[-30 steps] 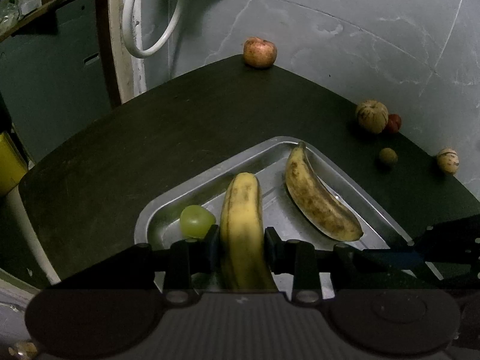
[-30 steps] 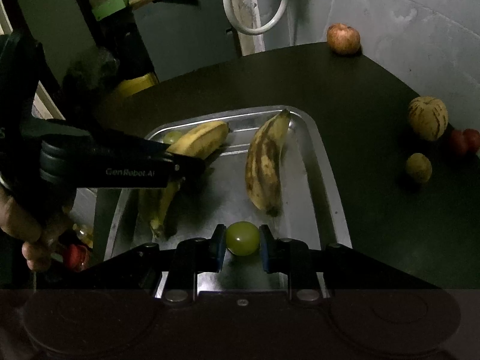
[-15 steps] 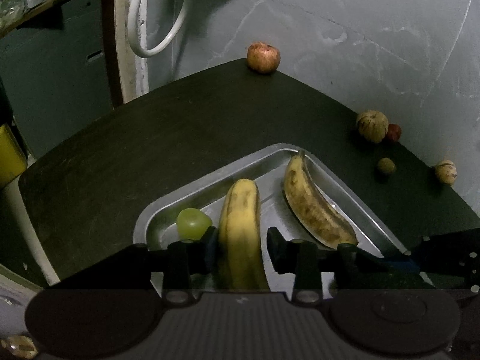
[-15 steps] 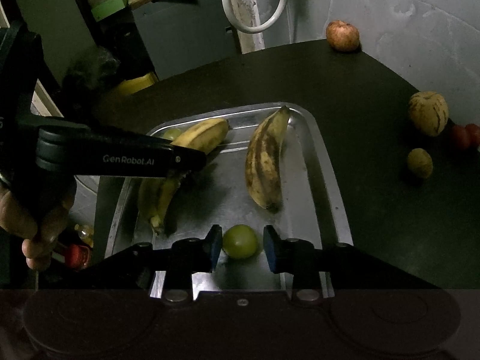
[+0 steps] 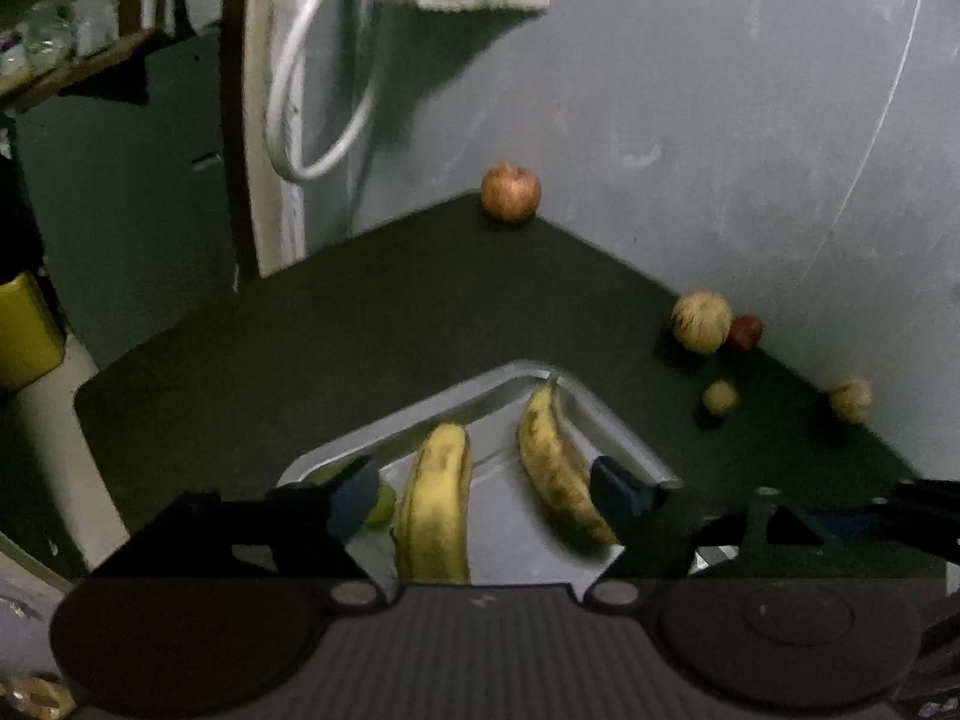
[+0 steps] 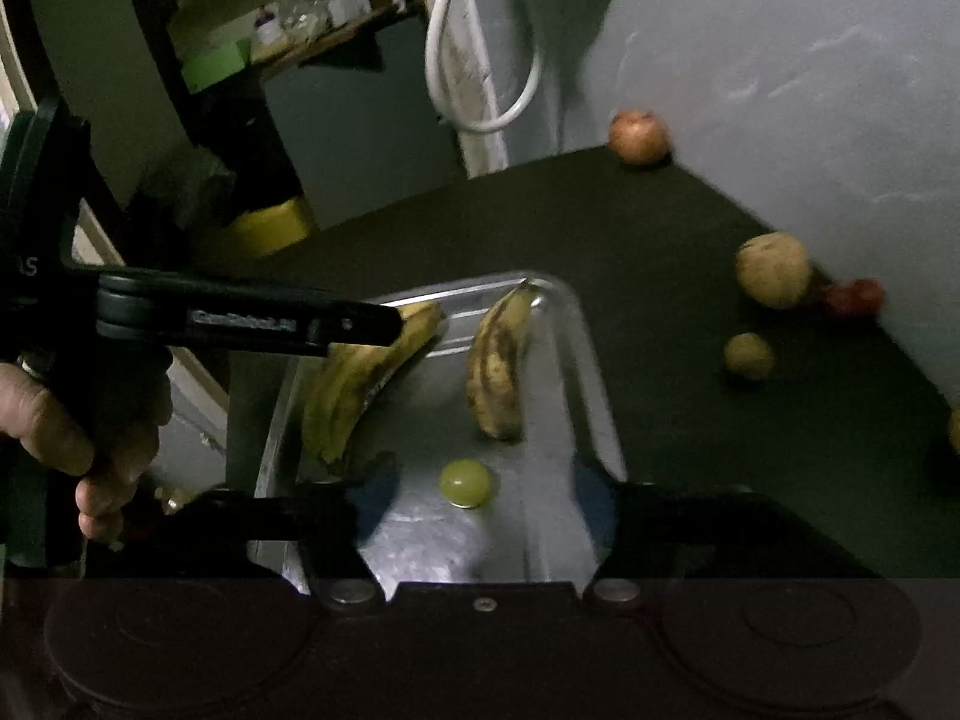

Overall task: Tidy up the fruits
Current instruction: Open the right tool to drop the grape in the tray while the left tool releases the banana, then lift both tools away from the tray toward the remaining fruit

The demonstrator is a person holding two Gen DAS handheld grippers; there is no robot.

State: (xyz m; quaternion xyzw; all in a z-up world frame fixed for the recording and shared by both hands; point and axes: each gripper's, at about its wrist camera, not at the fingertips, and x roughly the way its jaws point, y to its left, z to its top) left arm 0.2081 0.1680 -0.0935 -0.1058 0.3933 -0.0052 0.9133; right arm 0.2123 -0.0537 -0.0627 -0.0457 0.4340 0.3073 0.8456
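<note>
From the left wrist camera, the left gripper point(image 5: 480, 492) has its jaws spread wide and clamped on nothing. The yellow banana point(image 5: 435, 504) lies between the two fingers without touching either, resting in the metal tray point(image 5: 624, 438) directly below. The spotted banana point(image 5: 558, 474) lies just inside the right-hand finger, and a bit of a green grape point(image 5: 384, 507) peeks out beside the left-hand finger. Ahead of the gripper, past the tray, the dark table point(image 5: 360, 324) carries the loose fruit: an apple point(image 5: 510, 191) at the far corner straight ahead, and off to the right a striped melon point(image 5: 701, 322) touching a small red fruit point(image 5: 744, 333), a little round fruit point(image 5: 719, 397) and another pale one point(image 5: 851, 401) near the edge.

From the right wrist camera, the right gripper point(image 6: 480, 504) is likewise wide apart and empty. A second green grape point(image 6: 465, 482) sits on the tray floor midway between its fingers, clear of both. The left gripper's black body reaches in from the left, over the yellow banana.

My reading is that both hands are at the letting-go end of a placement: bananas and grapes are in the tray and nothing is gripped. Five fruits are left on the table. The next move looks to call for lifting each gripper straight up clear of the tray, so no finger nudges the grape or a banana, then heading forward and right toward the melon cluster, or to the apple at the far corner.
</note>
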